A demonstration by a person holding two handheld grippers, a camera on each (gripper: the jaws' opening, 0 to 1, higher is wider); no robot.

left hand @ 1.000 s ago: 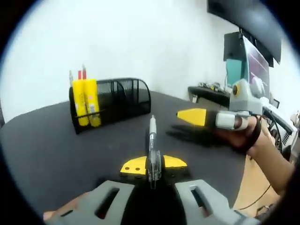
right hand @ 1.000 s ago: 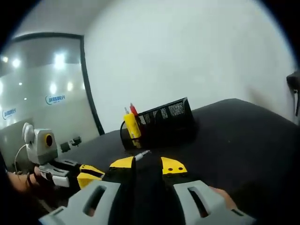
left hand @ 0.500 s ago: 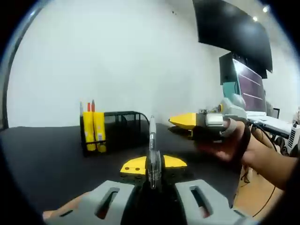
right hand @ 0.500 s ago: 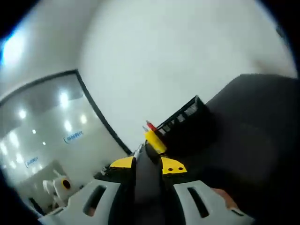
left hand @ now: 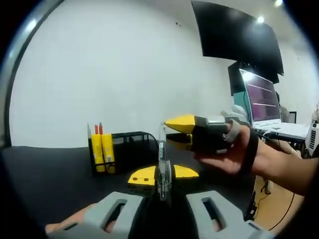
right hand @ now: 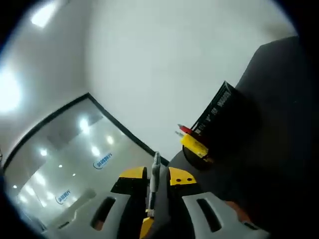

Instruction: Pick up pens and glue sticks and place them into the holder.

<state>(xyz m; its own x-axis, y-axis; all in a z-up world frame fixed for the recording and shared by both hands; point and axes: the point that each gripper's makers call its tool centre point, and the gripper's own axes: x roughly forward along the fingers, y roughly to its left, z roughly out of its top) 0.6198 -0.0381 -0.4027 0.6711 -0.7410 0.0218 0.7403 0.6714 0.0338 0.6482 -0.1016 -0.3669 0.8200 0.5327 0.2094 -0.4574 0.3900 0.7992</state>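
- Left gripper view: one clear-barrelled pen (left hand: 162, 154) stands upright, pinched between the yellow tips of my left gripper (left hand: 162, 175).
- One black mesh holder (left hand: 130, 147) sits on the dark table (left hand: 45, 172), well beyond my tips; two yellow glue sticks (left hand: 102, 152) and two pens, one red-capped, stand at its left end.
- My right gripper (left hand: 178, 130), carried in a hand (left hand: 234, 157), reaches in from the right, its tips narrowly parted just beside the pen's top.
- Right gripper view: the pen (right hand: 153, 181) rises between my right gripper's (right hand: 155, 175) tips; whether they grip it I cannot tell.
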